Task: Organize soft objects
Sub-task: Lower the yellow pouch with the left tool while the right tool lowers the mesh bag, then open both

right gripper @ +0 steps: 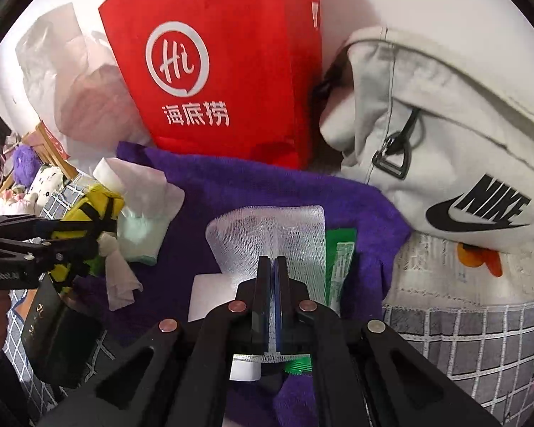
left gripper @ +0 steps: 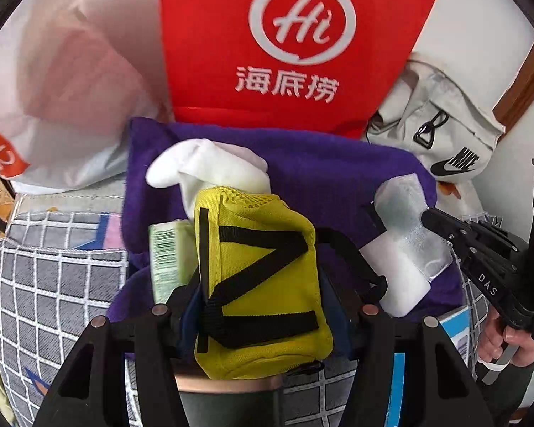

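My left gripper is shut on a yellow mesh pouch with black straps, held over a purple towel. In the right wrist view, that gripper and the pouch are at the left. My right gripper is shut on a white mesh cloth, which hangs above the towel. From the left wrist view, the right gripper pinches the mesh cloth at the right. A white sock and a green packet lie on the towel.
A red "Hi" bag stands behind the towel, with a white plastic bag to its left and a grey Nike bag to its right. Grey checked bedding lies underneath. Plush toys are at the far left.
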`<state>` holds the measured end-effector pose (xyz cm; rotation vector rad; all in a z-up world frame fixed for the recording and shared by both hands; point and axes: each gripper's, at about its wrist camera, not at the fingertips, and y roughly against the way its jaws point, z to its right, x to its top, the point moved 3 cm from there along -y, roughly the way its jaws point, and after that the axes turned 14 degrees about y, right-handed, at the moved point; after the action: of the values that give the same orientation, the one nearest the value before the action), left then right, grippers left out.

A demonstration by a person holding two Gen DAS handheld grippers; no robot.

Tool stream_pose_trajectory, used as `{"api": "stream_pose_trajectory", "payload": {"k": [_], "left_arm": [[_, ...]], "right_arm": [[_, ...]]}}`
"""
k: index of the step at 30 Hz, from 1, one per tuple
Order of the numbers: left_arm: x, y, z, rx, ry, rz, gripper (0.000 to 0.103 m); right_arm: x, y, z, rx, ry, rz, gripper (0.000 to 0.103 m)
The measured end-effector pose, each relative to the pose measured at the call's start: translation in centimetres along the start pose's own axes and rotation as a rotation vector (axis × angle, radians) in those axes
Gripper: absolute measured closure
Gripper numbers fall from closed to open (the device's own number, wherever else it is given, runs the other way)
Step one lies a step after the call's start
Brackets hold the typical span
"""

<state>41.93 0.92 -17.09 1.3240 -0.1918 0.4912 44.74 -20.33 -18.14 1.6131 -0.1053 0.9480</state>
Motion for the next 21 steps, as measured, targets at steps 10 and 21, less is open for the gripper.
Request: {"api": "stream_pose_trajectory", "payload": {"k": [10,21], "left_arm": [[0.2,-2.5,0.5,0.012,0.007,-0.051,0.045],[0.5,-2.9,0.5,0.002,0.036,-0.07,0.021]], "right_arm": [[-0.3,-2.1,-0.1,0.004,0.026,-0.062,0.098],[-0.4,-2.1,-0.6,0.014,0.032,-0.065,0.058]]}}
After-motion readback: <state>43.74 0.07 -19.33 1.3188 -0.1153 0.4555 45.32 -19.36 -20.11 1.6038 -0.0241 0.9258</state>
